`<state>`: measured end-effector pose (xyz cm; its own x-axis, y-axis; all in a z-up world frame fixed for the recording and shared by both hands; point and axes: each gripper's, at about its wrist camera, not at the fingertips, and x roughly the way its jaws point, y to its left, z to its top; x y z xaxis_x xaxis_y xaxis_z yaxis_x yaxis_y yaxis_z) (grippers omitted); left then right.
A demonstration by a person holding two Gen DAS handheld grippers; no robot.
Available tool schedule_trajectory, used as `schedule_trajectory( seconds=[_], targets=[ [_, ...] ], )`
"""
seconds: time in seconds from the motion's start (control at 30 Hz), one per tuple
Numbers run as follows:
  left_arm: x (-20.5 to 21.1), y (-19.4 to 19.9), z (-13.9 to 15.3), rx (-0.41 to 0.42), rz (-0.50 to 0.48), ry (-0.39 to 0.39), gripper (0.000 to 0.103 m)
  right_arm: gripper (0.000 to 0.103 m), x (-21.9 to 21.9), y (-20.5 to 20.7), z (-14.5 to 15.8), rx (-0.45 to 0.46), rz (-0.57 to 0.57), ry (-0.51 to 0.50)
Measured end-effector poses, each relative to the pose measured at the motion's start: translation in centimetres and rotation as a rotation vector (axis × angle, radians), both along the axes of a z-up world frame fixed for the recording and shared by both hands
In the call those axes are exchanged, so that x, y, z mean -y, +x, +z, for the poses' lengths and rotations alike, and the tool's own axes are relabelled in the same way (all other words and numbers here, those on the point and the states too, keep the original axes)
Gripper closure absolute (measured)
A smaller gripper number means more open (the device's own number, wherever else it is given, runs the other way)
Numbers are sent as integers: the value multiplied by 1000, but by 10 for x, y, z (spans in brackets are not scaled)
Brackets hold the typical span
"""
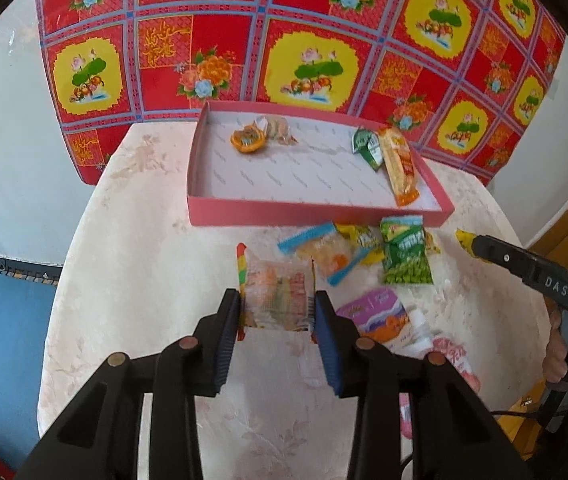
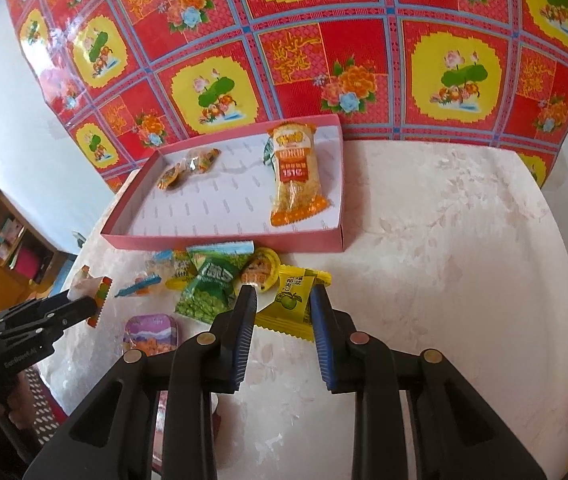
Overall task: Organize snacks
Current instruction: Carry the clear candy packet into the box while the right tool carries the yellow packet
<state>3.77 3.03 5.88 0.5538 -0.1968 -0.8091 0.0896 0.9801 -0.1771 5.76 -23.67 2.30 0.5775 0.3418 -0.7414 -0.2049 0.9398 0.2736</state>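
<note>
The left gripper [image 1: 276,305] is clamped on a clear candy packet [image 1: 276,294], lifted near the table's [image 1: 132,280] front edge. The right gripper [image 2: 284,300] grips a yellow packet [image 2: 289,306] just before the pink tray's [image 2: 224,240] near wall.

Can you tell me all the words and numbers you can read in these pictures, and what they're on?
"DAS" – on the arm of the right tool.
"GenRobot.AI" – on the side of the left tool, small but readable.
"1512", roughly – on the long orange snack packet in the pink box; blurry, so not certain.
Green pea packet, yellow packet, purple tin: print too blurred to read.
</note>
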Motion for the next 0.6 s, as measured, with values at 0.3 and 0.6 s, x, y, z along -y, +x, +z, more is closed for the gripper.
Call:
schedule_trajectory(
  seconds=[0.3, 0.6],
  targets=[
    [-1, 21, 1, 5, 12, 1, 64, 74, -5, 19, 12, 32, -8, -6],
    [-2, 45, 5, 21, 26, -3, 64, 74, -7, 39, 13, 42, -25, 5]
  ],
)
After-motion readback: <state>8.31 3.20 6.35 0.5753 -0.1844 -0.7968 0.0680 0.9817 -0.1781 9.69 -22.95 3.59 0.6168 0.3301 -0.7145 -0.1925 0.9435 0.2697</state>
